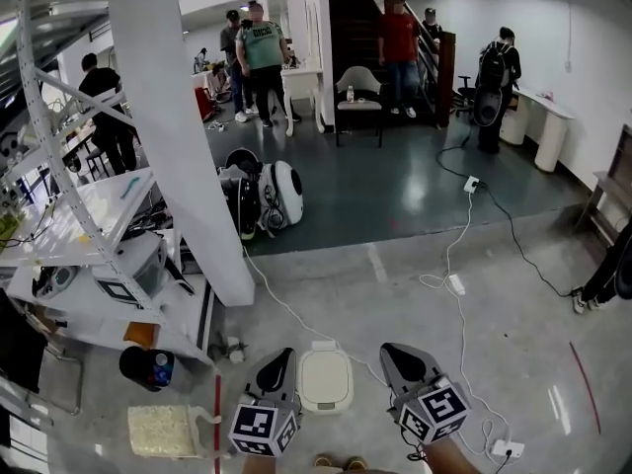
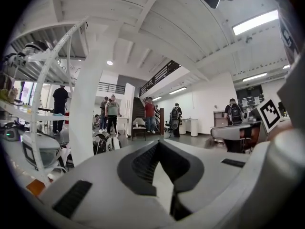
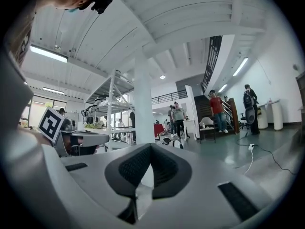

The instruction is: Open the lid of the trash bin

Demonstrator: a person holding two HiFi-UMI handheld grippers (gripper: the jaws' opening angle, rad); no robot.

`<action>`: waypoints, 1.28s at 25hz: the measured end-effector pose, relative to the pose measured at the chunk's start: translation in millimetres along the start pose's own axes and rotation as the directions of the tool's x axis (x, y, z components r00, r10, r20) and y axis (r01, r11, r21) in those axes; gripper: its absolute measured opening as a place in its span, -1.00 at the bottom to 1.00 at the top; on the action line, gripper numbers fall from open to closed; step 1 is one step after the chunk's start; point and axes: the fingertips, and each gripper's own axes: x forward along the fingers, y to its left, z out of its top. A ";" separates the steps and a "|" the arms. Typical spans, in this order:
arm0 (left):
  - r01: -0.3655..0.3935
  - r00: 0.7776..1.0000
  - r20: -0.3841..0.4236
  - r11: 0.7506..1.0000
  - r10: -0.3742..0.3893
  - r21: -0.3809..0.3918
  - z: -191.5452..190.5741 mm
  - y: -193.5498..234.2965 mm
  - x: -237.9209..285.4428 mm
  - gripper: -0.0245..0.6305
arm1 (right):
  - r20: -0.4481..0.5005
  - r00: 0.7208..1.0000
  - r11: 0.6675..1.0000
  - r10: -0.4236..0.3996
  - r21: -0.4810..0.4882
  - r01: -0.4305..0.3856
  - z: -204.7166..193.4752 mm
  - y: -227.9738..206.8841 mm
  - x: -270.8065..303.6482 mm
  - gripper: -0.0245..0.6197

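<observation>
Trash bin lid (image 1: pixel 325 378) between the two hand-held grippers: smooth off-white plastic, slight sheen. Left hand-held gripper (image 1: pixel 279 363) and right hand-held gripper (image 1: pixel 399 359): matt grey plastic shells, black ribbed pads (image 2: pixel 143 163). Floor (image 1: pixel 494 294) under them looks like pale matt concrete; farther out it's dark and glossy.

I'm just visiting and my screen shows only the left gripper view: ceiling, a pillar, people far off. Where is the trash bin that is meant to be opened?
Observer: The head view shows it. The white plastic trash bin stands on the grey concrete floor, between the left claw and the right claw.
Operator: Is it open already?
Observer: No. Its rounded white lid lies flat and shut, and neither claw touches it.
Operator: Does the other claw hold anything?
Observer: No. The right gripper view shows the right claw shut on nothing, pointing out into the room.
</observation>
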 end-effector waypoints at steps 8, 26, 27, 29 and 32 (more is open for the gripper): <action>0.030 1.000 0.005 1.000 -0.030 -0.006 2.0 22.8 19.1 -0.96 | 0.021 1.000 1.000 -0.015 0.011 0.014 0.4 1.8 27.7 -0.82; 0.095 0.996 0.005 0.996 -0.095 0.001 -31.4 33.3 57.2 -0.95 | -0.011 0.999 0.999 -0.042 -0.013 0.041 -22.5 -3.7 57.4 -0.82; 0.094 0.996 0.006 0.996 -0.094 0.003 -34.0 32.7 58.6 -0.95 | -0.013 0.999 0.999 -0.042 -0.013 0.042 -25.1 -4.9 58.5 -0.82; 0.098 0.995 0.004 0.995 -0.098 0.010 -41.2 29.8 61.6 -0.95 | -0.016 0.999 0.999 -0.042 -0.010 0.042 -31.9 -7.5 60.0 -0.82; 0.105 0.994 -0.009 0.994 -0.105 0.014 -56.5 26.8 66.1 -0.95 | -0.029 0.999 0.999 -0.042 -0.002 0.042 -45.9 -9.9 62.5 -0.82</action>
